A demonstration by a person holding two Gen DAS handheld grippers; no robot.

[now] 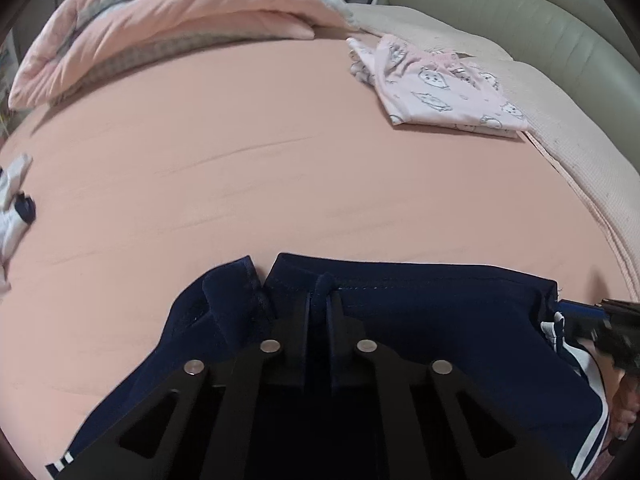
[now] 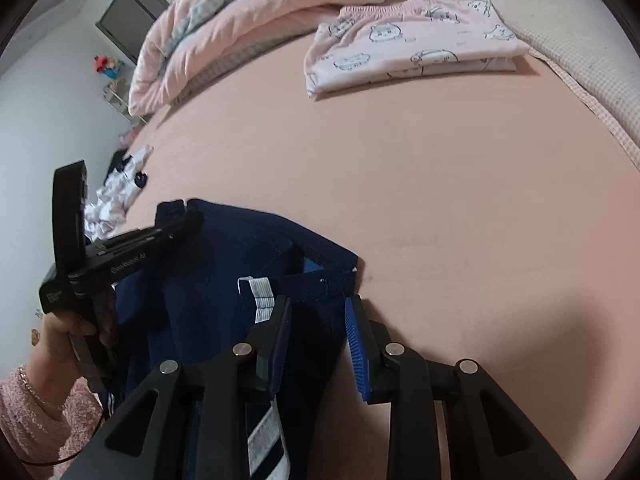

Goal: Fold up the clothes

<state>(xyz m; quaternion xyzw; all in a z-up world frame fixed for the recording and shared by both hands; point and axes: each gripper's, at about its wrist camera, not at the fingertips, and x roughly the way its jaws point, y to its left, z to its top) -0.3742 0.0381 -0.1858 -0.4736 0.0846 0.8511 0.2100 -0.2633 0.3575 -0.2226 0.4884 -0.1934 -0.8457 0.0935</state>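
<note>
A navy garment (image 1: 420,320) with white side stripes lies at the near edge of the pink bed sheet (image 1: 280,160). My left gripper (image 1: 318,300) is shut on a small fold of its top hem. In the right wrist view the left gripper (image 2: 188,216) bites the far corner of the garment (image 2: 240,248), held by a hand in a pink sleeve (image 2: 60,328). My right gripper (image 2: 316,312) stands open, its fingers on either side of the near corner of the hem, beside a white elastic tab. The right gripper (image 1: 576,308) also shows at the left wrist view's right edge.
Folded pink pyjamas with cartoon prints (image 1: 440,88) (image 2: 408,52) lie at the far right. A pink quilt (image 1: 160,32) (image 2: 224,32) is heaped at the back. A small white-and-navy garment (image 1: 14,200) (image 2: 120,192) lies at the left. A beige blanket (image 1: 560,128) borders the right.
</note>
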